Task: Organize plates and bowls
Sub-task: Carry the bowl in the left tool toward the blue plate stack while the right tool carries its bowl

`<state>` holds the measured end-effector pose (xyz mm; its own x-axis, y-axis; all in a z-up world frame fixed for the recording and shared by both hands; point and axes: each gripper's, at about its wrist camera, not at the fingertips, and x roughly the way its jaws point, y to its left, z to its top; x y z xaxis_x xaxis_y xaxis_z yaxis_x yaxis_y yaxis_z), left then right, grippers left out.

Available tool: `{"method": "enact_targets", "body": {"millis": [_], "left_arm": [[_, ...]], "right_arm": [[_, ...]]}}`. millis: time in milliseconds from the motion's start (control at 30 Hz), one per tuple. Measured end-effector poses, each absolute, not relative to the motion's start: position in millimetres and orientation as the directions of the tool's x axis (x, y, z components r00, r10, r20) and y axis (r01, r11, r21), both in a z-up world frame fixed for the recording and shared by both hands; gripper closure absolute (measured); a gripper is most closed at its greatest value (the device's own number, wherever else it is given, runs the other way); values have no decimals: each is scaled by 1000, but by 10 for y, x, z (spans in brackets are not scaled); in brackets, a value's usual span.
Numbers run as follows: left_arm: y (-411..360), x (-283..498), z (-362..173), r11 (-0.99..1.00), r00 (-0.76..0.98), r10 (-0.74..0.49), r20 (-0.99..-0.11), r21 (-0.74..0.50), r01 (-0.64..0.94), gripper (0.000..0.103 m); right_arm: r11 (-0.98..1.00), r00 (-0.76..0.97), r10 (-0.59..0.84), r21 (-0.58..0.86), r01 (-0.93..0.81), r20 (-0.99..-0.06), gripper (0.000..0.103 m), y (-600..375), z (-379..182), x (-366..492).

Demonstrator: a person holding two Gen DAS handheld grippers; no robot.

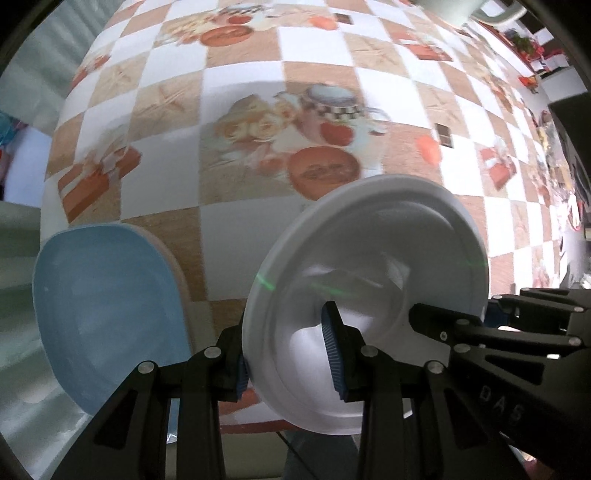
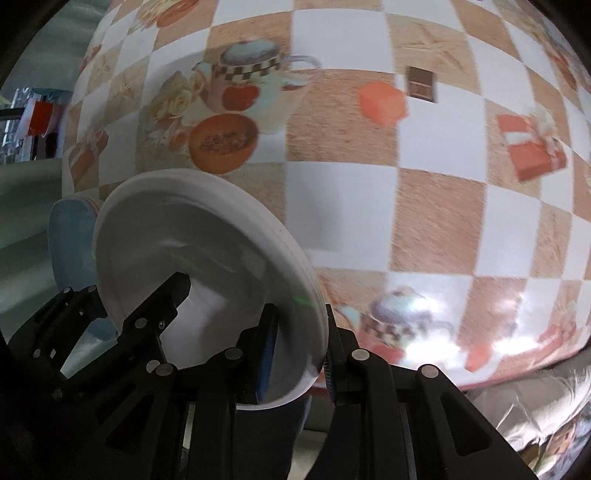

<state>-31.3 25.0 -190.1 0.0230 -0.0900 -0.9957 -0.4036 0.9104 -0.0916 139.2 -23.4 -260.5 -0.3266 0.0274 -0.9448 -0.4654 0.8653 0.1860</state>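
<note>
A white plate point(image 1: 369, 280) is held on edge above the table between both grippers. My left gripper point(image 1: 288, 365) is shut on its left rim, with blue pads on either side of the rim. My right gripper point(image 2: 299, 362) is shut on the plate's point(image 2: 207, 240) right rim; it also shows in the left wrist view point(image 1: 498, 325) at the plate's far edge. The left gripper shows in the right wrist view point(image 2: 110, 314) at lower left. A light blue plate point(image 1: 107, 317) lies at the table's near left edge, also in the right wrist view point(image 2: 70, 243) behind the white plate.
The table carries a checkered cloth point(image 1: 240, 96) printed with teapots, bowls and gift boxes. A pale cup point(image 1: 454, 11) stands at the far right. Clutter point(image 1: 532, 55) sits beyond the table's right side. The table's near edge point(image 2: 517, 373) runs just in front of the grippers.
</note>
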Motion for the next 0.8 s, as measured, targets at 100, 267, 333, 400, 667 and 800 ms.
{"method": "enact_targets", "body": {"millis": [100,267,333,400,667,800], "left_arm": [[114,-269,-1813,925,32,-90,-995,-96,-369,65],[127,-169,-1580,933,58,-80,-995,-95,-347,65],[172,-139,-1487,929,76,-77,-994,-99,-357,65],[246,-135,-1375,924,99,-73,-992,-104,-368,65],[555,-156,-1176,889,182,-25,-983,-105,-445,65],[642,-194,-1164,870,196,-4,-981,-100,-483,65]], "right_arm": [[879,-326,33,182,-440,-945,79,-376,-2538,1422],[885,-308,35,172,-432,-951,79,-480,-2443,1471],[879,-289,35,167,-446,-957,79,-442,-2364,1506],[868,-265,36,161,-469,-964,79,-401,-2236,1410],[817,-201,50,156,-555,-978,79,-388,-1969,1235],[792,-194,52,159,-589,-980,79,-257,-1900,1225]]}}
